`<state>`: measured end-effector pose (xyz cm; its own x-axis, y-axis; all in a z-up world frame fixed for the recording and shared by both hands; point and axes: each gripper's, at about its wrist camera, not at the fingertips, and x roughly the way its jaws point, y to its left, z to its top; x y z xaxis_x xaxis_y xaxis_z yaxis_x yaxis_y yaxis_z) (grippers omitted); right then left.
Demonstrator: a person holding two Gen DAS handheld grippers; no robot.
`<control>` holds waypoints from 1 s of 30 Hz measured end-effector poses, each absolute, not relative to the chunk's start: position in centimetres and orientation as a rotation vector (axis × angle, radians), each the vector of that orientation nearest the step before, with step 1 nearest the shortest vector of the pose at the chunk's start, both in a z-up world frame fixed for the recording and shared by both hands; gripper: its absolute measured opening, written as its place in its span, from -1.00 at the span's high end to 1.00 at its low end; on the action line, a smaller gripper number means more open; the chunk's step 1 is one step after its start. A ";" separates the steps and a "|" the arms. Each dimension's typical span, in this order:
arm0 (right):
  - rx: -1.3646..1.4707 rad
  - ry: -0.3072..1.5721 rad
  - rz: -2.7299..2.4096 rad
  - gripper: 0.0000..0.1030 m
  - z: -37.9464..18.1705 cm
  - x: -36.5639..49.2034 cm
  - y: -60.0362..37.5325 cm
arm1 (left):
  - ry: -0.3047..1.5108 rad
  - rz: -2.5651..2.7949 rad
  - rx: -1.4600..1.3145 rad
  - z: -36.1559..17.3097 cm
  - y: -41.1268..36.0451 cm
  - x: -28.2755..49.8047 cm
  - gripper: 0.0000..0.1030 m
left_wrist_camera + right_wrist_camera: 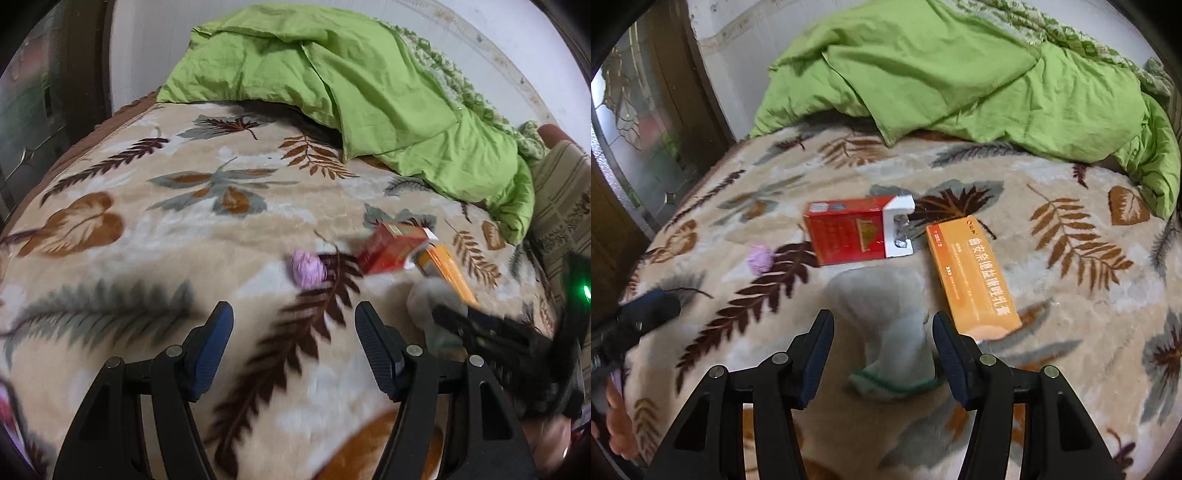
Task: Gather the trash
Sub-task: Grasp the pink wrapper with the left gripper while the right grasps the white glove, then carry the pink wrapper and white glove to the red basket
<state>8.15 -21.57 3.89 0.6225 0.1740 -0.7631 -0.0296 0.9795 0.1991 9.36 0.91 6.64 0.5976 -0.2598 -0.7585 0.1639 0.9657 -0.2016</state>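
Right, the right hand-held gripper [882,332] is nearer: open, its jaws straddle the grey sock [886,325] without pinching it, long axis running away towards the red box [849,230]. Left hand-held gripper [294,321] open, empty, left of that box.

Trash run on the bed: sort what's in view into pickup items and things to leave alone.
Pick up:
red pack, open
orange box
purple wad
whitish bag, lying between the right tool's fingers, not gripped

Leave:
leaf blanket
green quilt
door
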 end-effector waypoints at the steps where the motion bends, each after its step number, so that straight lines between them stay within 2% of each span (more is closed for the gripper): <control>1: 0.181 0.895 0.124 0.34 3.6 8.2 -21.6 | 0.900 -0.245 -0.106 6.3 0.4 10.3 -0.31; 4: 0.237 0.884 0.137 0.55 3.4 7.4 -22.1 | 0.907 -0.245 -0.076 5.2 -1.0 12.4 -0.31; 6: 0.264 0.870 0.139 0.57 3.6 6.7 -22.4 | 0.925 -0.245 -0.060 4.2 -1.9 13.6 -0.25; 7: 0.278 0.863 0.139 0.58 3.8 6.1 -22.6 | 0.928 -0.238 -0.053 3.7 -2.4 14.1 -0.17; 9: 0.309 0.854 0.146 0.58 4.1 5.1 -22.9 | 0.947 -0.241 -0.040 2.8 -2.9 14.8 0.26; 11: 0.330 0.840 0.152 0.58 4.6 3.9 -23.1 | 0.961 -0.232 -0.031 2.0 -3.2 15.2 0.47; 12: 0.336 0.834 0.157 0.58 4.8 3.3 -23.0 | 0.959 -0.225 -0.021 1.7 -3.2 15.2 0.51; 19: 0.361 0.777 0.162 0.58 6.8 -1.2 -22.9 | 0.893 -0.240 -0.035 3.2 -2.2 11.7 0.53; 30: 0.358 0.745 0.124 0.58 8.5 -8.0 -22.3 | 0.776 -0.301 0.035 7.8 -2.8 0.0 0.53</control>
